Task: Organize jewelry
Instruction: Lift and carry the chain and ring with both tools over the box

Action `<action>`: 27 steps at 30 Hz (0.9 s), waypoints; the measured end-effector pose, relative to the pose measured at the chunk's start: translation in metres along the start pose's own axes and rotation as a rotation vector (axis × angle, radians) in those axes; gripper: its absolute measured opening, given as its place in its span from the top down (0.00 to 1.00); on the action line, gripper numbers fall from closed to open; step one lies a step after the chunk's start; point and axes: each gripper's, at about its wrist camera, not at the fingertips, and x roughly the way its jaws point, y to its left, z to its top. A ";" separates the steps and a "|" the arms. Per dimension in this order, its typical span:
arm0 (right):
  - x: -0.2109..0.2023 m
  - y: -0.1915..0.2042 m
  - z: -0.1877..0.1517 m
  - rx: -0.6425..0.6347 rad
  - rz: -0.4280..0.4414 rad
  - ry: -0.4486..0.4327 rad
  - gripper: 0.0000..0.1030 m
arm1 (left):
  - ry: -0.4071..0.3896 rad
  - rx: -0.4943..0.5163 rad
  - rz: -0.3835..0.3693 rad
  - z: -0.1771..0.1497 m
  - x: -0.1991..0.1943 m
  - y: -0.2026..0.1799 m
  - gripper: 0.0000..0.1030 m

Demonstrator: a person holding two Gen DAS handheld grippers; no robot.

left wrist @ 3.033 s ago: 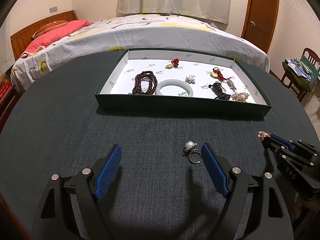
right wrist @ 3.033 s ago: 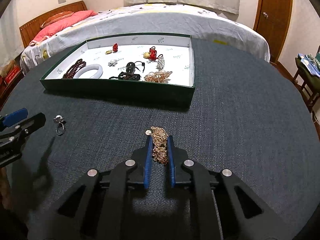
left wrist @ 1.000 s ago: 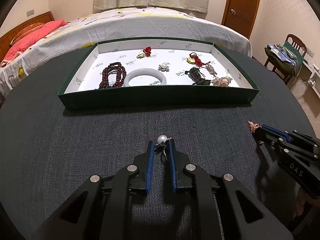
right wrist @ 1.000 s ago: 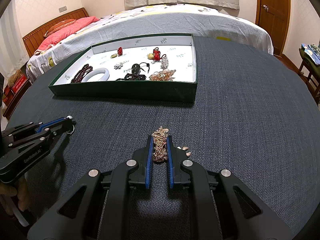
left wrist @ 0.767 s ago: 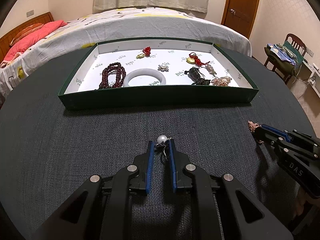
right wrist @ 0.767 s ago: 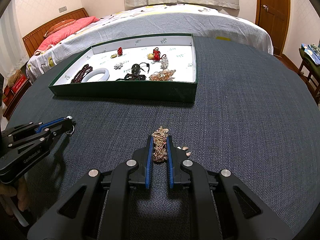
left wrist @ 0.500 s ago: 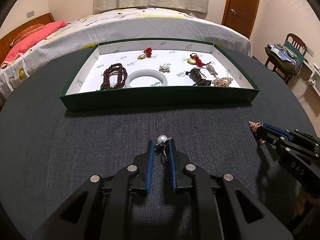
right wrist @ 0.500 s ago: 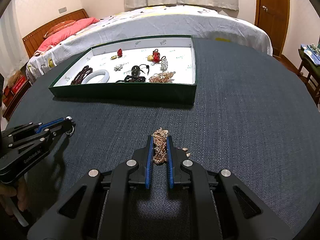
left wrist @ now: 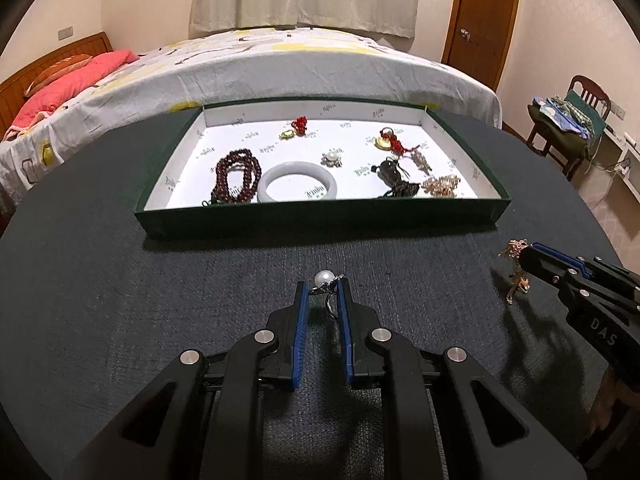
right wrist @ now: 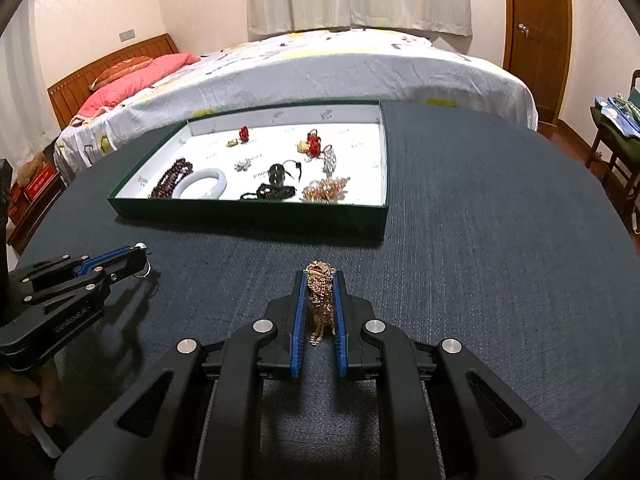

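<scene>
My left gripper (left wrist: 322, 294) is shut on a pearl ring (left wrist: 325, 282) and holds it above the dark table, in front of the green jewelry box (left wrist: 320, 222). My right gripper (right wrist: 319, 280) is shut on a gold chain (right wrist: 320, 296), whose loose end hangs down; the chain also shows in the left wrist view (left wrist: 516, 268). The box (right wrist: 248, 214) has a white floor with a white bangle (left wrist: 297, 181), dark red beads (left wrist: 236, 176), a pearl brooch (left wrist: 331, 159), red charms and a gold-pink cluster (left wrist: 440, 186). The left gripper also shows in the right wrist view (right wrist: 136, 258).
The round table has a dark blue cloth (right wrist: 500, 240). Behind it stands a bed (left wrist: 280, 60) with a pink pillow. A chair (left wrist: 576, 120) with clothes stands at the right, near a wooden door (left wrist: 484, 20).
Three seconds ago the left gripper was open around the ring on the table; it has since shut on it. In the last second both grippers rose and moved slightly toward the box.
</scene>
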 end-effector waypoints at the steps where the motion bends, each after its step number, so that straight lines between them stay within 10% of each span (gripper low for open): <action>1: -0.003 0.000 0.002 0.000 0.001 -0.007 0.87 | -0.005 -0.002 0.000 0.001 -0.002 0.001 0.85; 27: -0.035 0.028 0.106 -0.048 0.040 -0.243 0.87 | -0.201 0.014 -0.005 0.093 -0.020 0.025 0.85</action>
